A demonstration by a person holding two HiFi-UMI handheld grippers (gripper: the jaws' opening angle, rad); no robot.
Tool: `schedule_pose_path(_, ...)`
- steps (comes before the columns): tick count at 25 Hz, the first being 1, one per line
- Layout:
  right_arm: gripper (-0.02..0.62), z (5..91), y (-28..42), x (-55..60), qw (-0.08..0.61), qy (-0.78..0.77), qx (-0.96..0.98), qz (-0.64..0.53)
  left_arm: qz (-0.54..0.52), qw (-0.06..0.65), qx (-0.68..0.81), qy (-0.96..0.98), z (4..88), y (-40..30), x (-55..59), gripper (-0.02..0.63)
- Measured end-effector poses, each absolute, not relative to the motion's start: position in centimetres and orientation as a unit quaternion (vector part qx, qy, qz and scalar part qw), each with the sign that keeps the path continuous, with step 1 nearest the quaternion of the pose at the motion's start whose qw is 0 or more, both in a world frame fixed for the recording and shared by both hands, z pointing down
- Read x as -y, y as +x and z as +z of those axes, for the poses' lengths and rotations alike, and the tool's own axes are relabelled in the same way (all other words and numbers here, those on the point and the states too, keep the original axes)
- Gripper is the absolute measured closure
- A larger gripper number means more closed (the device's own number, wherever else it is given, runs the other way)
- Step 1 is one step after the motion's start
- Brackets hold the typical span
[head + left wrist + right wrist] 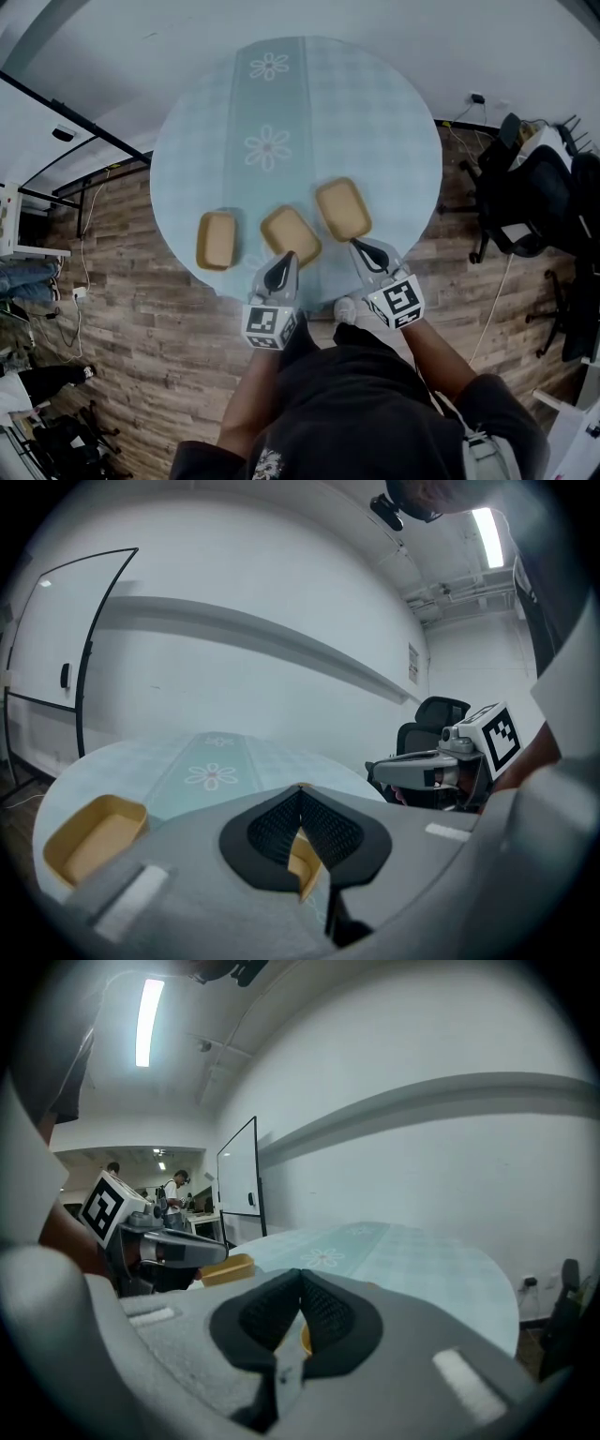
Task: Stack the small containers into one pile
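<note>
A round table (437, 141) with a pale checked cloth (375, 112) and a flowered stripe (269, 103) down its middle stands on a wood-plank floor (131, 319). Black office chairs (534, 197) sit to its right. Cables (80, 272) trail over the floor on the left. A whiteboard (56, 649) stands far left by a white wall (262, 583), and a strip light (145, 1021) glows overhead.

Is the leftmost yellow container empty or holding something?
Empty: the leftmost container shows only its bare floor in head and left gripper views.
</note>
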State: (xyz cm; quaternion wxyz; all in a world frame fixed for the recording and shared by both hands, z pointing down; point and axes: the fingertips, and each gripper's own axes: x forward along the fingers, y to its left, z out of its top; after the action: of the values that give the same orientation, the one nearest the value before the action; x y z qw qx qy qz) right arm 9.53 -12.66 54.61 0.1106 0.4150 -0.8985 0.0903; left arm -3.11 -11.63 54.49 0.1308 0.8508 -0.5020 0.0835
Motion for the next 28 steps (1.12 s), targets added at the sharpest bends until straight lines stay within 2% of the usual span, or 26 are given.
schedule_pose_path(3, 0.592, 55.9, 9.7, 12.4, 0.122, 0.424, 0.892, 0.100, 0.082, 0.142, 0.502, 0.849, 55.0, -3.3, 11.5, 0.601)
schedule_pose_path(9, 0.526, 58.3, 10.1, 12.8, 0.144, 0.451, 0.874, 0.113, 0.083, 0.149, 0.501, 0.849, 55.9, -3.7, 11.6, 0.601)
schedule_pose_path(22, 0.254, 62.0, 11.2, 13.8, 0.174, 0.494, 0.840, 0.142, 0.089, 0.165, 0.496, 0.848, 57.5, -4.3, 11.8, 0.601)
schedule_pose_path(26, 0.136, 63.6, 11.4, 14.0, 0.191, 0.504, 0.828, 0.157, 0.091, 0.166, 0.494, 0.848, 57.9, -4.5, 11.7, 0.601)
schedule_pose_path(28, 0.101, 64.8, 11.3, 14.2, 0.206, 0.502, 0.823, 0.168, 0.092, 0.168, 0.494, 0.848, 58.0, -4.5, 11.7, 0.601)
